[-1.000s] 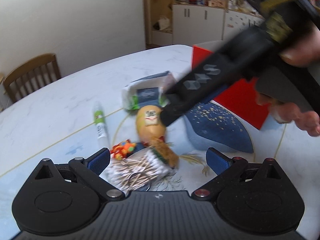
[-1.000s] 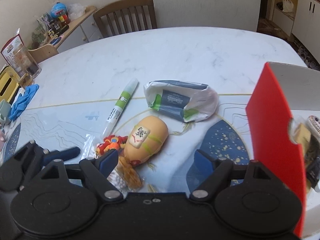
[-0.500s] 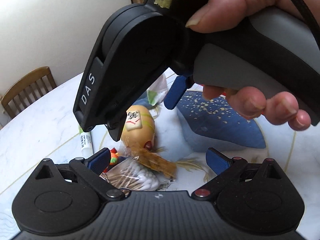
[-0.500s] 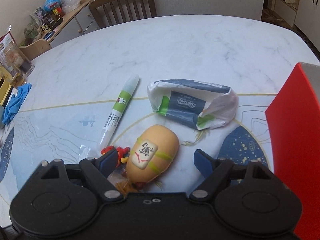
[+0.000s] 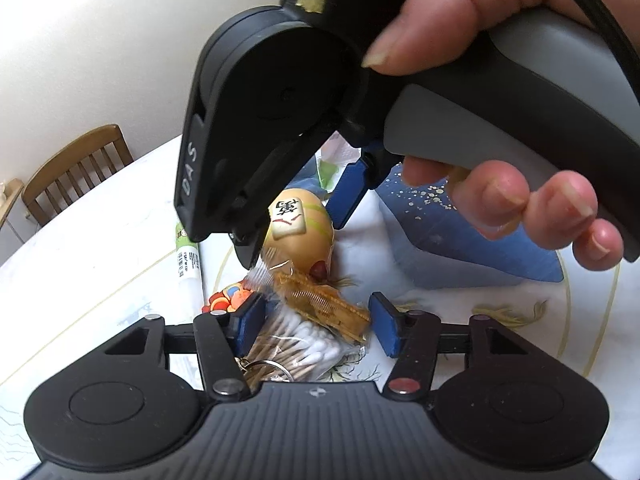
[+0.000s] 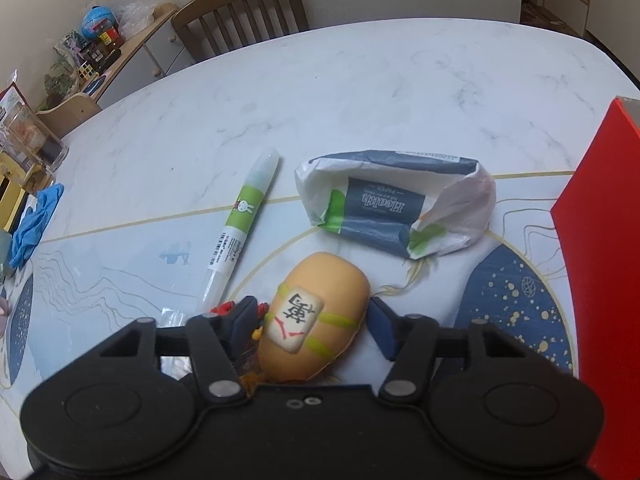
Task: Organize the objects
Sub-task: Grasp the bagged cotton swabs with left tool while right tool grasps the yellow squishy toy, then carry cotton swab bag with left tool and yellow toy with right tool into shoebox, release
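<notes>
Both jaws have just been narrowing, the right gripper [image 6: 312, 326] around the toy [image 6: 316, 316] on the table [image 6: 360, 92], the left gripper [image 5: 318, 326] around the swab bag [image 5: 304, 344]; I'd squeeze gently before lifting.

Soft, even daylight, bright in both views; no harsh shadows. The white marble tabletop [image 6: 360, 92] shows mild sheen, no blown glare. Strong fisheye bending toward the edges; dark vignette in the right view's upper corners. The hand [image 5: 500, 20] close to the left lens is slightly soft. Little motion blur.
</notes>
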The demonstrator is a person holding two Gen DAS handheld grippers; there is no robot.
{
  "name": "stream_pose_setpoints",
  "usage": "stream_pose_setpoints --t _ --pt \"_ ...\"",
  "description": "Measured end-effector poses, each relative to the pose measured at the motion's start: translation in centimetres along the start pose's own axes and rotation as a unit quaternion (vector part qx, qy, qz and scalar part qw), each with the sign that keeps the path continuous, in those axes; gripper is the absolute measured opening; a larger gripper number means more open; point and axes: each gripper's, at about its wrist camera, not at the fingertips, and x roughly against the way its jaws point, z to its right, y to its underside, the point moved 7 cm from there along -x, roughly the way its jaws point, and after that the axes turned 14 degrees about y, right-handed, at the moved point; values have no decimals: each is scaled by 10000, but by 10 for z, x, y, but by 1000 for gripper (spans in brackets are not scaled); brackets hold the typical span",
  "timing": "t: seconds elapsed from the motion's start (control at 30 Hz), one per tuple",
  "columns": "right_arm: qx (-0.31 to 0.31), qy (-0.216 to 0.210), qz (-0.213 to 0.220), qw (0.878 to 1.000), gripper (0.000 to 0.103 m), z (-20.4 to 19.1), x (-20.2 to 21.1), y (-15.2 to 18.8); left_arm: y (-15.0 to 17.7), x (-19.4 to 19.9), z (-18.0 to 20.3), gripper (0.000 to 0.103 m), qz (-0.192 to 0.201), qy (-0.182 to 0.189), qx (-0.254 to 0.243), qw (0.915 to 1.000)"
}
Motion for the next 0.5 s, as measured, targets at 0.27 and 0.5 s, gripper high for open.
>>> stream_pose_setpoints --t 0.27,0.5 --pt "-177 -6 126 9998 51 4 6 -3 -1 3 -5 40 88 108 161 9998" --pt "-268 33 287 9992 50 23 23 -1 -5 14 -1 33 289 367 467 9978"
